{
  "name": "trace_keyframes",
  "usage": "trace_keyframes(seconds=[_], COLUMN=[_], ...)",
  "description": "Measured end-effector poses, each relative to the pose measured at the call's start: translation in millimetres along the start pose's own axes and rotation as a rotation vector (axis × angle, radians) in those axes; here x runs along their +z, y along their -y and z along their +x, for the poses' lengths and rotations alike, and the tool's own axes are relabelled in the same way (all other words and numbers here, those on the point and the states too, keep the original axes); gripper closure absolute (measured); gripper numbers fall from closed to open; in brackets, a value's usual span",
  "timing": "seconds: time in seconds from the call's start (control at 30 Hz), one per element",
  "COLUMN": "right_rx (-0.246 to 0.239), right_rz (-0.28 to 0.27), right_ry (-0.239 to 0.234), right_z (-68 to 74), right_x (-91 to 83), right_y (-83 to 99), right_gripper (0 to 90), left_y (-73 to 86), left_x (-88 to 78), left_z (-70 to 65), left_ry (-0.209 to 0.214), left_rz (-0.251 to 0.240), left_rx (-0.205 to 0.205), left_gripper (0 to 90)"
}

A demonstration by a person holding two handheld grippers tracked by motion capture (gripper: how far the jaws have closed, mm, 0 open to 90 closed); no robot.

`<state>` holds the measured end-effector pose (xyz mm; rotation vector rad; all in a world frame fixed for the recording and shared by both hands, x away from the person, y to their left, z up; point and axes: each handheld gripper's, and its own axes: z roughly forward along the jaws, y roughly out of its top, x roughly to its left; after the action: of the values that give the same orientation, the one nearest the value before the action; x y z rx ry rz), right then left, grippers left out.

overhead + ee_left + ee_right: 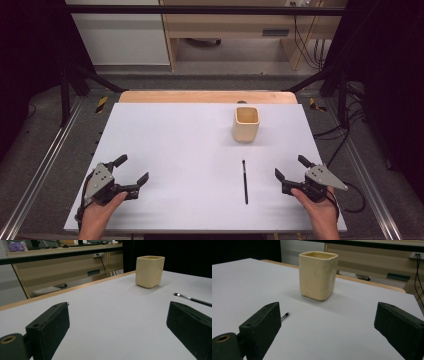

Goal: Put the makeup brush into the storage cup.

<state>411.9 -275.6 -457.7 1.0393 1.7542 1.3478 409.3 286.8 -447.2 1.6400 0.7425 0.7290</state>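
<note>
Brush (244, 181) lies flat on white table (175, 150), just left of right gripper (290, 171), near side of cream cup (246, 124). Both grippers spread wide, empty; left gripper (135, 169) well apart. Step: pre-grasp (nothing touched). Next: right gripper down over thin handle, likely low, careful pinch.

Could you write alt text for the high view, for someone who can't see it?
Seen from above, a person's two hands each hold open black tongs, left tongs and right tongs, over a white table. A thin black brush lies flat near the right tongs, and a cream square cup stands upright farther back.
</note>
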Motion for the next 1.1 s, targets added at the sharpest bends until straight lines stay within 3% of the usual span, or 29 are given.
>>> trace_keyframes(seconds=[0.23,0.5,0.53,0.6,0.77,0.8,0.93,1.1], right_rx=[0.017,-0.046,-0.046,-0.035,-0.026,-0.028,-0.036,-0.031], right_rz=[0.063,0.181,0.181,0.239,0.297,0.328,0.355,0.428], right_ry=[0.02,0.042,0.042,0.055,0.073,0.081,0.091,0.088], right_z=[4.9,26.1,26.1,35.3,45.9,49.9,54.3,61.0], right_x=[-1.0,5.8,5.8,10.8,17.7,21.6,27.0,40.5], right_y=[-2.9,-36.4,-36.4,-53.5,-71.3,-78.0,-84.7,-89.5], right_gripper=[11.1,10.8,10.8,10.7,12.2,11.7,11.0,9.5], left_y=[-0.3,0.0,0.0,-0.1,-0.1,-0.4,-0.1,-0.4], left_x=[-1.8,-4.3,-4.3,-5.0,-5.3,-5.6,-5.7,-5.5], left_z=[-0.4,1.2,1.2,1.5,1.0,1.1,1.2,0.8], left_ry=[-0.007,-0.021,-0.021,-0.023,-0.02,-0.02,-0.018,-0.014], left_rz=[-0.006,-0.011,-0.011,-0.01,-0.006,-0.008,-0.011,-0.013], left_rx=[0.0,0.001,0.001,0.0,-0.003,-0.007,-0.015,-0.02], left_gripper=[4.8,5.0,5.0,5.1,5.1,5.1,5.1,5.1])
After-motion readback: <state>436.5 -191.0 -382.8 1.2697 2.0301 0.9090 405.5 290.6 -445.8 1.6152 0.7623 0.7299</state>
